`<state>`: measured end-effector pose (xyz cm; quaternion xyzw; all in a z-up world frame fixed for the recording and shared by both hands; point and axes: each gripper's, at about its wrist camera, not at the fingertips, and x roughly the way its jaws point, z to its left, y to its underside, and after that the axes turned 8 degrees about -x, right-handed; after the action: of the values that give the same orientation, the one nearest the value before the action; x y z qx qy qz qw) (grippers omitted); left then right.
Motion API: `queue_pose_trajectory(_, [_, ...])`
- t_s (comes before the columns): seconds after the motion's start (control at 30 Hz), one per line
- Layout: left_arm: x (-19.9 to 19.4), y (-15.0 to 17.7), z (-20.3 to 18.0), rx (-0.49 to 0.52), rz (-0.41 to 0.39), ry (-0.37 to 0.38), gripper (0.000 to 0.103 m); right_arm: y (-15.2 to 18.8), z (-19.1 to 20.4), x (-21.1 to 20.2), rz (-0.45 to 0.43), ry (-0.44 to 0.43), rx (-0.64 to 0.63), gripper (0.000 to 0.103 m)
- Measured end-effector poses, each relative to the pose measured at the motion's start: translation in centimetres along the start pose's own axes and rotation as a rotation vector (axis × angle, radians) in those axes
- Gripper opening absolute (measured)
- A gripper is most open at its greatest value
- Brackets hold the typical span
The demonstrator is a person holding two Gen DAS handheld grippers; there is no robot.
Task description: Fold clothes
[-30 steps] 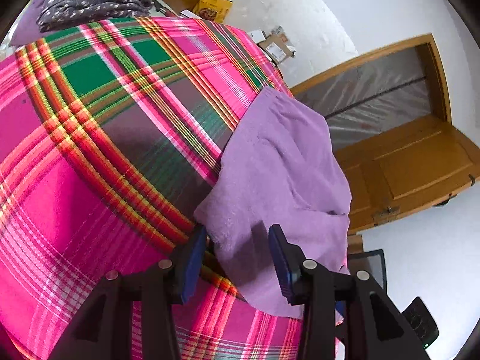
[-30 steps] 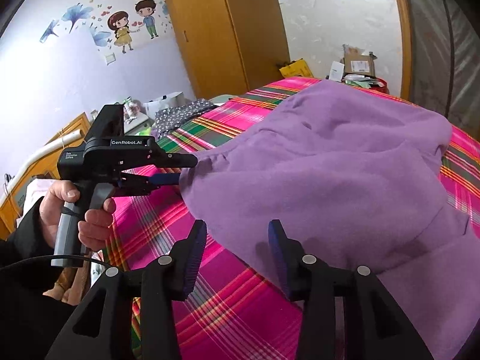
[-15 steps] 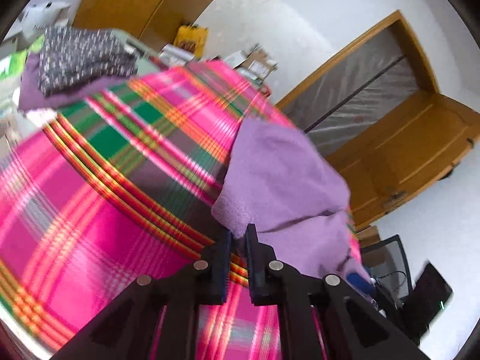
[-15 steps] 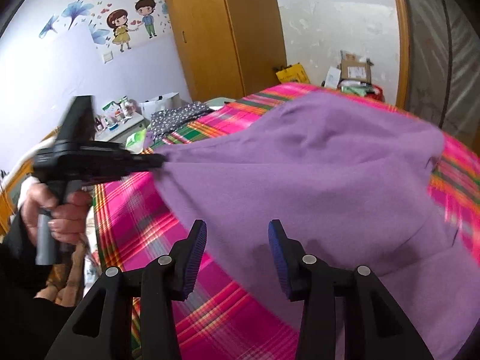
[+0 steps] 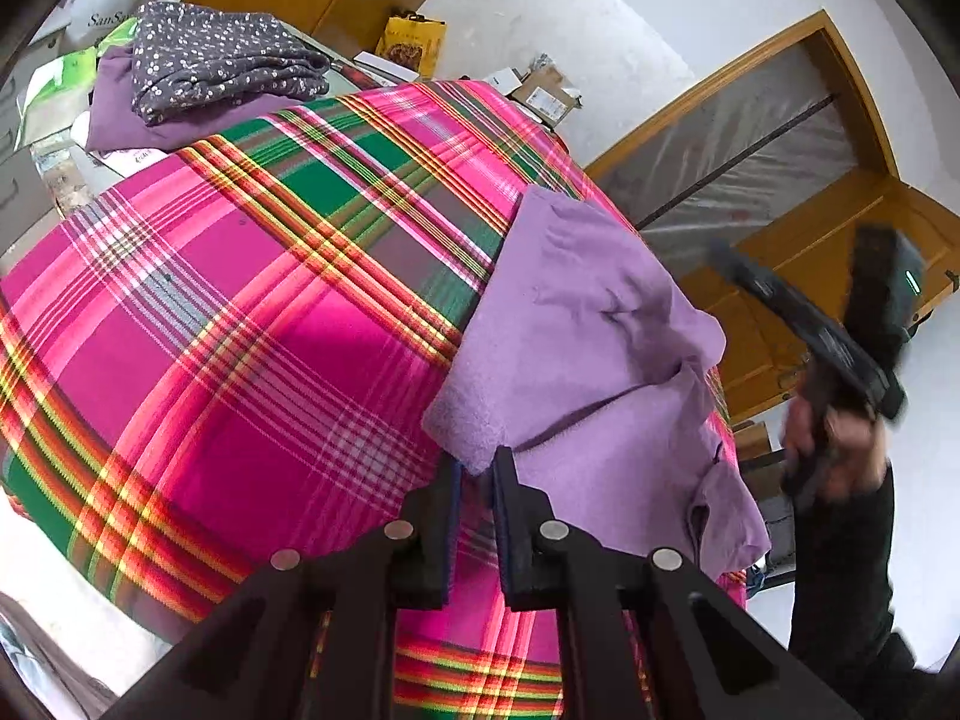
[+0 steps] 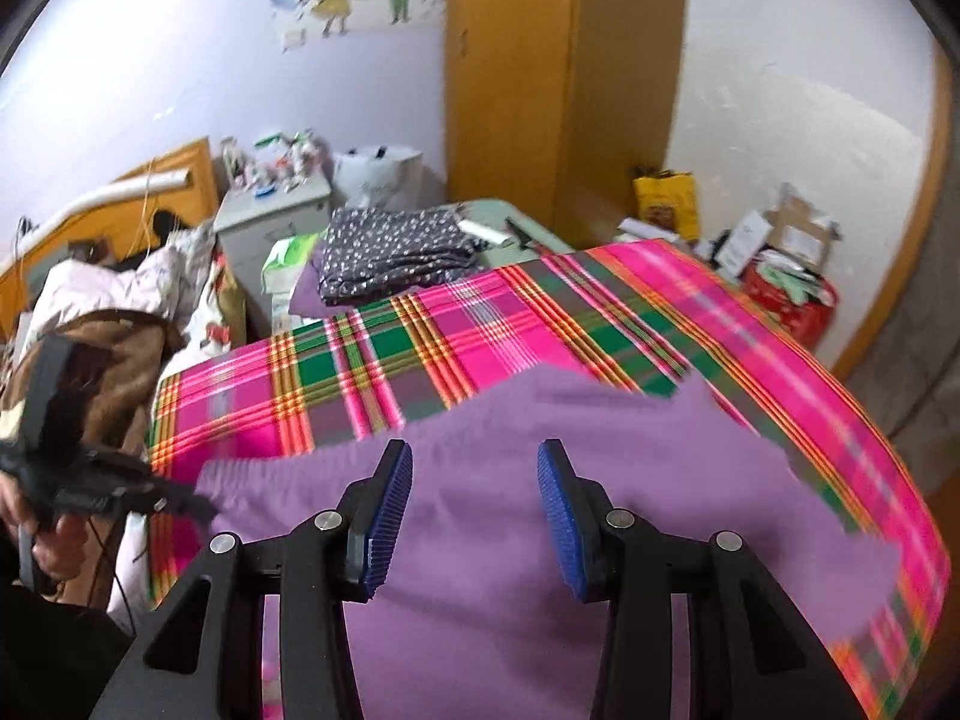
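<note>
Left wrist: left gripper [image 5: 477,477] pinching purple garment [image 5: 576,324] corner — right gripper [image 6: 474,510] agape

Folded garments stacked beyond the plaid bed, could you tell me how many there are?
2: a dark dotted garment lies atop a purple one, past the plaid cover's far edge. Others may be hidden.

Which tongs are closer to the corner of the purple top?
The left. The left tongs are pinched shut right on the corner of the purple top. The right tongs hang open over the middle of the top, away from that corner.
</note>
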<state>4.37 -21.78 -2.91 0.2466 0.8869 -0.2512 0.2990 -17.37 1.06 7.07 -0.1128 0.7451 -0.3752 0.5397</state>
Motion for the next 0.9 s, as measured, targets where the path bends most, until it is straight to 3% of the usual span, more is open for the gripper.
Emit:
queue_pose_trajectory(0.17, [0.3,0.1,0.5,-0.014,0.012,0.005,0.011,-2.7,-3.0,6.9,0.087,-0.044,-0.038,0.045])
queue_pose_trajectory(0.4, [1.4,-0.5,1.1,-0.025,0.049,-0.001,0.014,-3.3,-6.1,14.9,0.245,-0.101,-0.078,0.046])
queue_pose_trajectory(0.6, [1.8,-0.9,1.6,-0.051,0.061,0.043,0.016,-2.5,-7.7,17.6,0.328,-0.187,-0.066,0.055])
queue_pose_trajectory(0.8, [1.7,-0.6,1.9,-0.065,0.065,0.053,0.016,-3.2,-8.3,17.7,0.342,-0.192,-0.103,0.056])
queue_pose_trajectory(0.9, [1.4,-0.2,2.0,-0.066,0.066,0.049,0.016,-3.6,-8.4,18.7,0.382,-0.242,-0.102,0.058])
